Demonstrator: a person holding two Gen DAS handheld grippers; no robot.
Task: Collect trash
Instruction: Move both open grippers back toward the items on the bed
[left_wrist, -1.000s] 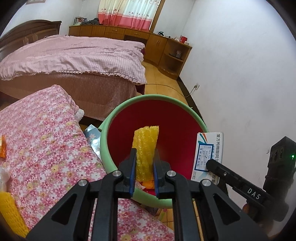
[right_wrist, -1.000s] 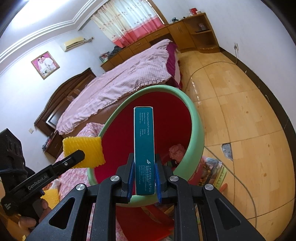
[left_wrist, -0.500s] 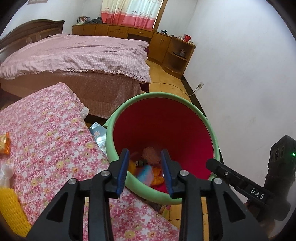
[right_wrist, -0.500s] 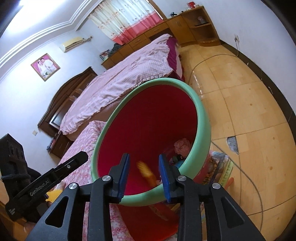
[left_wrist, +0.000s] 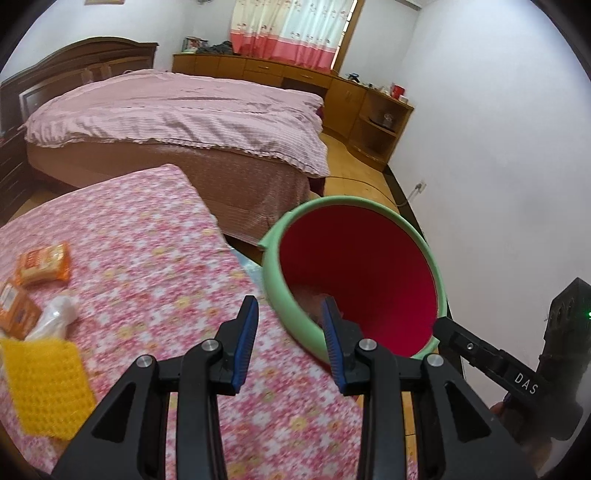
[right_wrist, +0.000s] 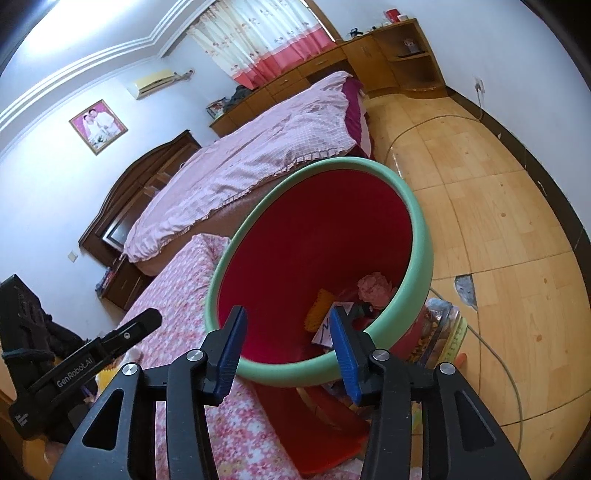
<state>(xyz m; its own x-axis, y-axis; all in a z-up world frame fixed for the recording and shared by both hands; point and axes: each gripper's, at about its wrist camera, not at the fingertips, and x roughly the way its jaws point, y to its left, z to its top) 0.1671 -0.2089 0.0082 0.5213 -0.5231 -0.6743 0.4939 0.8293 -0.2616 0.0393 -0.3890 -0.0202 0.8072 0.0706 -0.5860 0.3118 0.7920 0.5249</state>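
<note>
A red bin with a green rim (left_wrist: 273, 288) stands beside the flowered table (left_wrist: 147, 258); it also shows in the right wrist view (right_wrist: 421, 236). Trash lies in its bottom: a yellow foam net (right_wrist: 319, 310), a box (right_wrist: 325, 330) and pink crumpled paper (right_wrist: 375, 290). My left gripper (left_wrist: 290, 343) is open and empty over the table edge, left of the bin. My right gripper (right_wrist: 288, 350) is open and empty just above the bin's near rim. On the table lie a yellow foam net (left_wrist: 48, 384), orange packets (left_wrist: 44, 262) and a clear plastic wrapper (left_wrist: 55, 317).
A bed with a pink cover (left_wrist: 177, 110) stands beyond the table. Wooden cabinets (left_wrist: 369, 107) line the far wall. A white wall (left_wrist: 498, 166) is to the bin's right. A cable (right_wrist: 495, 354) and packets (right_wrist: 439, 332) lie on the wooden floor.
Both grippers opened and dropped their loads into the bin: the left its yellow foam net, the right its teal box. The left gripper then swung left toward the table.
</note>
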